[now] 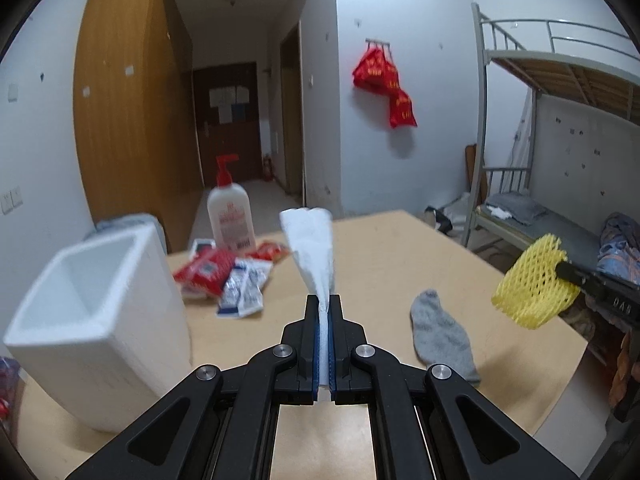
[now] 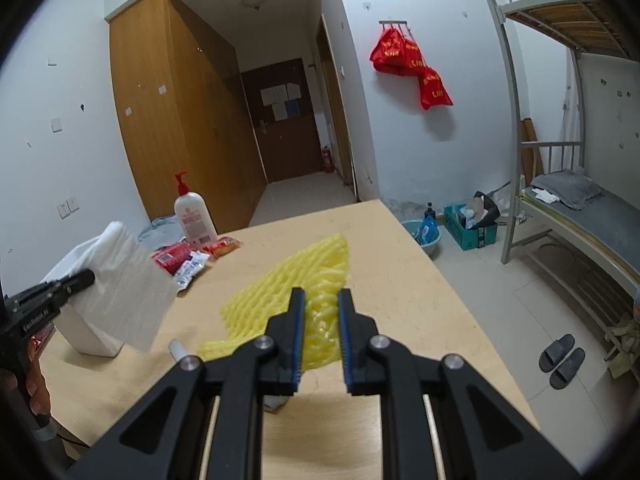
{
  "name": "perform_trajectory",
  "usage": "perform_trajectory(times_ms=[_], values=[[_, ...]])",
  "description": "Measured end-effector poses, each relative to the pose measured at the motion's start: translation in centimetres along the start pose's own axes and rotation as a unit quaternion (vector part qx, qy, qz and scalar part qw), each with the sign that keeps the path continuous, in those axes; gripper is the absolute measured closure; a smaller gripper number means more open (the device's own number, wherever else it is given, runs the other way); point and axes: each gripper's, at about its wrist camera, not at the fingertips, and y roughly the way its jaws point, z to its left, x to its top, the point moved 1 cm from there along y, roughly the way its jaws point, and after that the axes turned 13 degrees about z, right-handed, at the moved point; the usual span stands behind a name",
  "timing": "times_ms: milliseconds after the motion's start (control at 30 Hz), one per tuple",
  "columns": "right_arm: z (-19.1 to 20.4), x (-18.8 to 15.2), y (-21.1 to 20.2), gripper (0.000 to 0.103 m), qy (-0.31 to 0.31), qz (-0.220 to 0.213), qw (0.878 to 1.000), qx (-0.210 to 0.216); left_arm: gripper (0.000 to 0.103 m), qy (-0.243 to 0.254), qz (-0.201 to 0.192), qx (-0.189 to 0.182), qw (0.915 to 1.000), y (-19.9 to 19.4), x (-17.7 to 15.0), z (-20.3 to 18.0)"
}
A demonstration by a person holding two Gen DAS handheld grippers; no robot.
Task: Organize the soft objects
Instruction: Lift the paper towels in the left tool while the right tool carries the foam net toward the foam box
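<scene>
Counter [image 1: 400,248]: tan top, fills the lower middle of both views. 
White foam box [image 1: 92,320]: open, upright at the counter's left edge. 
Lotion bottle [image 1: 231,216], red pump: far left of the counter, beside red and white packets [image 1: 224,276]. 
Grey sock [image 1: 440,332]: flat on the counter, lower right of the left view. 
White tissue [image 1: 314,252]: clamped in the left tongs [image 1: 324,312], raised off the counter. 
Yellow foam net [image 2: 304,296]: pinched by the right tongs [image 2: 320,300], raised above the counter.
</scene>
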Motion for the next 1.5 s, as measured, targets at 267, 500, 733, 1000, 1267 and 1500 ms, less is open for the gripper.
perform_trajectory(times_ms=[267, 500, 733, 1000, 1267, 1500], values=[[1.3, 0.0, -1.4, 0.085, -0.010, -0.019, 1.000, 0.009, 0.100, 0.002, -0.036, 0.014, 0.9992, -3.2, 0.5, 0.7], [2.4, -0.3, -2.5, 0.085, -0.020, -0.030, 0.999, 0.023, 0.100, 0.000, -0.054, 0.023, 0.9983, -5.3, -0.1, 1.1], [4.7, -0.5, -2.8, 0.085, -0.038, -0.038, 0.997, 0.046, 0.100, -0.006, -0.067, 0.038, 0.9970, -7.4, -1.0, 2.0], [8.7, -0.5, -2.7, 0.085, -0.072, -0.043, 0.992, 0.089, 0.100, -0.027, -0.079, 0.071, 0.9939, -10.0, -2.3, 4.3], [13.4, -0.1, -3.3, 0.084, -0.117, -0.055, 0.982, 0.137, 0.100, -0.063, -0.098, 0.112, 0.9869, -13.4, -3.9, 7.5], [17.1, 0.3, -3.0, 0.084, -0.158, -0.053, 0.970, 0.178, 0.100, -0.097, -0.108, 0.145, 0.9788, -15.9, -5.7, 10.3]])
